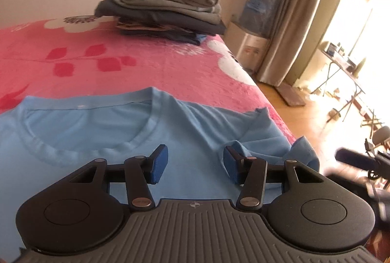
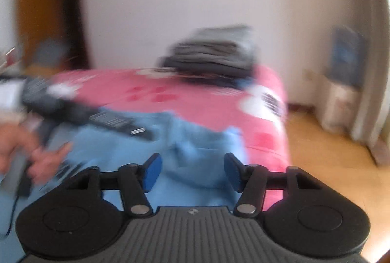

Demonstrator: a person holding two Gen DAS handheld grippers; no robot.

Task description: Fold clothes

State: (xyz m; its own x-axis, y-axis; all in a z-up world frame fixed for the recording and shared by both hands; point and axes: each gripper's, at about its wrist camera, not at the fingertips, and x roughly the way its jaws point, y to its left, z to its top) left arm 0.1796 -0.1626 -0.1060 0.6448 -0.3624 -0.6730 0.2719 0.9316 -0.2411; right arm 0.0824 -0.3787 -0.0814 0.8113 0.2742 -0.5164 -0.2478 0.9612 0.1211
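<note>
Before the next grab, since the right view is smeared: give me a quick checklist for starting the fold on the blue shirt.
1. Left gripper open, nothing between its fingers: ok.
2. Right gripper open: ok.
3. Blue T-shirt lying collar-up on the pink bedspread: ok.
4. Sleeve flat: not ok, it is bunched.
5. Folded stack apart from the shirt: ok.
6. Right gripper's height above the cloth: cannot tell, blurred.

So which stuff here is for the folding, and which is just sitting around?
For the folding:
light blue cotton T-shirt
stack of folded grey and dark clothes
left gripper, open
right gripper, open

Just around:
pink flowered bedspread
beige curtain
white water dispenser
</note>
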